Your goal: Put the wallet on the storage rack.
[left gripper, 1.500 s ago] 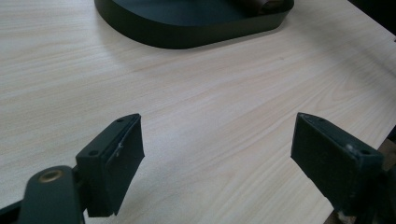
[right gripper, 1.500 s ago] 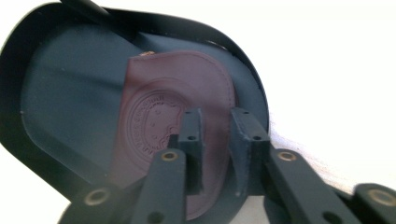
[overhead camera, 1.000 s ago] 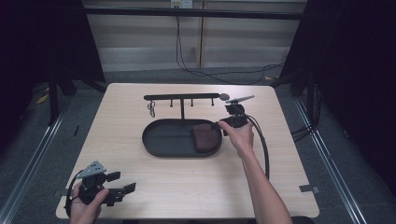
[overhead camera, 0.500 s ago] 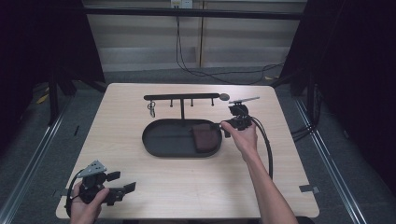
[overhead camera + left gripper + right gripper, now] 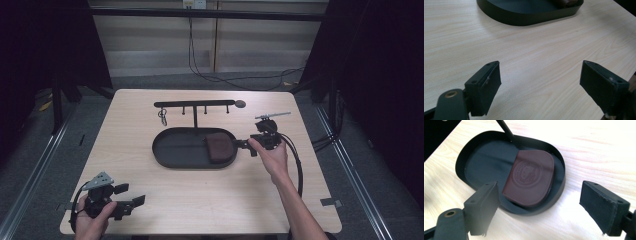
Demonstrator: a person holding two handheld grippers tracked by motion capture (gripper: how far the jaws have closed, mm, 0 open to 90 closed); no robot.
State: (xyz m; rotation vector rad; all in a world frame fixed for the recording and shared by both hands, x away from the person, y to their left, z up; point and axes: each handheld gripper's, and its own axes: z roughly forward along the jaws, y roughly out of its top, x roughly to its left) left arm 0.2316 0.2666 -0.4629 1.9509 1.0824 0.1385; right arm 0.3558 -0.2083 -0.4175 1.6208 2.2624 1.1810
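Just beyond right hand-held gripper (image 5: pixel 540 205), brown pouch (image 5: pixel 530 177), inside tray (image 5: pixel 461 160)

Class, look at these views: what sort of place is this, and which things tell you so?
Probably a staged recording or test booth, not a home: a bare wooden table ringed by dark curtains, cables trailing on the floor, and one black oval tray set out.

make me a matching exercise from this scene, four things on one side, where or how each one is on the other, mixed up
Things:
1. brown pouch
2. key ring
3. left gripper
4. right gripper

Places or states:
A. hangs from the rack at its left end
B. open, at the tray's right end
C. lies in the black tray, at its right end
D. open, at the table's near left corner

Pairs: 1-C, 2-A, 3-D, 4-B
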